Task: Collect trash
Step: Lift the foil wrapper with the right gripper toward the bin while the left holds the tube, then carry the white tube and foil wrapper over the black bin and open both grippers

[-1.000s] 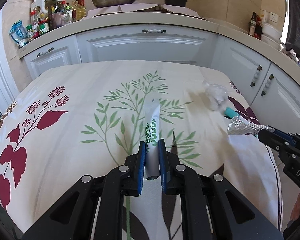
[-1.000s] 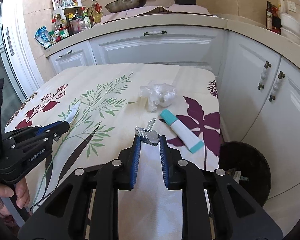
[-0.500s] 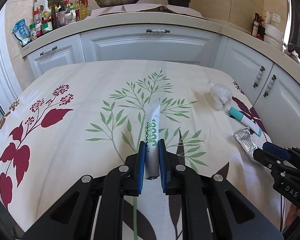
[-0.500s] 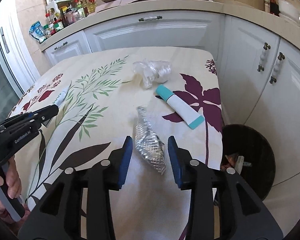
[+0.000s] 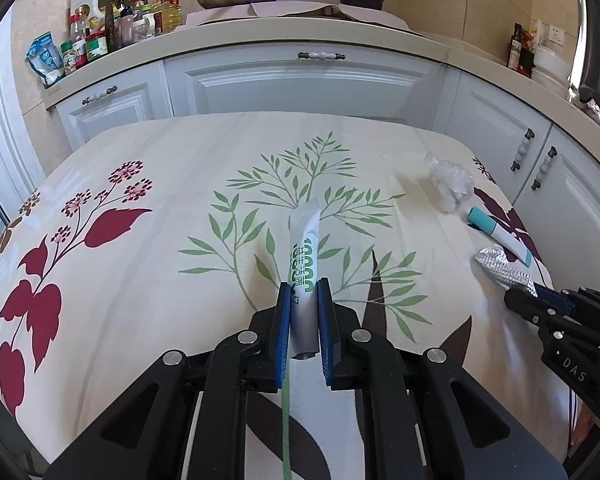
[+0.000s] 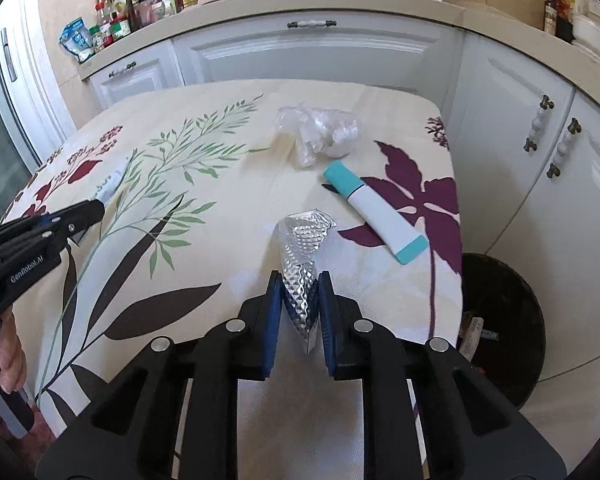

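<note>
My left gripper point(image 5: 304, 292) is shut on a white sachet with green print point(image 5: 303, 256), held over the middle of the floral tablecloth. My right gripper point(image 6: 300, 280) is shut on a crumpled silver foil wrapper point(image 6: 304, 248), held above the table's right part; it also shows in the left wrist view point(image 5: 500, 270). A white tube with teal ends point(image 6: 374, 210) and a wad of clear plastic point(image 6: 320, 128) lie on the cloth beyond the foil. A black trash bin point(image 6: 508, 320) stands on the floor right of the table.
The table point(image 5: 140, 184) has a cream cloth with leaf prints. White kitchen cabinets point(image 5: 308, 84) run behind and to the right. The counter carries bottles point(image 5: 100, 36), a pan and a pot.
The right gripper opened around the foil wrapper half a second ago and has now shut on it again, with the wrapper held upright. The left gripper keeps its hold on the sachet.
</note>
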Demonstrator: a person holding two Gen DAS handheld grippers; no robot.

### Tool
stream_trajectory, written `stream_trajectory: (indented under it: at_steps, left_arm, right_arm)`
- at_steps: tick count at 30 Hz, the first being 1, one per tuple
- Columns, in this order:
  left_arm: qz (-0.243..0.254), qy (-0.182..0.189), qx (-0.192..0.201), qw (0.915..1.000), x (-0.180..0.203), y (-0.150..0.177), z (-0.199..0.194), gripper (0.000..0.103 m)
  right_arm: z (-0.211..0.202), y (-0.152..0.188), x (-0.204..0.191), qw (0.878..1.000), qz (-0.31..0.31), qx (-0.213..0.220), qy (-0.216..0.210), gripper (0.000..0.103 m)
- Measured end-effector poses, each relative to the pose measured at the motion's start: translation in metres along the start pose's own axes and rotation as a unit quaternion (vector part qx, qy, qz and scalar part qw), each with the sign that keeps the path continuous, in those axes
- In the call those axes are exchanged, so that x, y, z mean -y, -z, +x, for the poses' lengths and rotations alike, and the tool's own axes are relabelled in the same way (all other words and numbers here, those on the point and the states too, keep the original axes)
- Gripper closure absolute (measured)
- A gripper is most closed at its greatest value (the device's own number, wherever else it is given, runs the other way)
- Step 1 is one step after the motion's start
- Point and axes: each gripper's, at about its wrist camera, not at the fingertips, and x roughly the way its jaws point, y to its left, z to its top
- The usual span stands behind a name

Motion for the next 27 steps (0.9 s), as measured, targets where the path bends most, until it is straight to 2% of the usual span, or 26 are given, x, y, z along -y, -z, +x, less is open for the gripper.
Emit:
stream_trajectory:
  at_steps: [13, 27]
  left_arm:
    - [0.027, 0.027, 0.015, 0.9992, 0.034, -0.004, -0.011, 0.089]
    - [0.082, 0.083, 0.039, 0.9925, 0.113, -0.011, -0.028, 0.089]
  right_arm:
    - [-0.04, -0.003, 0.025, 0.998, 0.032, 0.054, 0.016, 0.085]
    - [-0.092, 0.012, 0.078, 0.986, 0.08, 0.124, 0.077, 0.085]
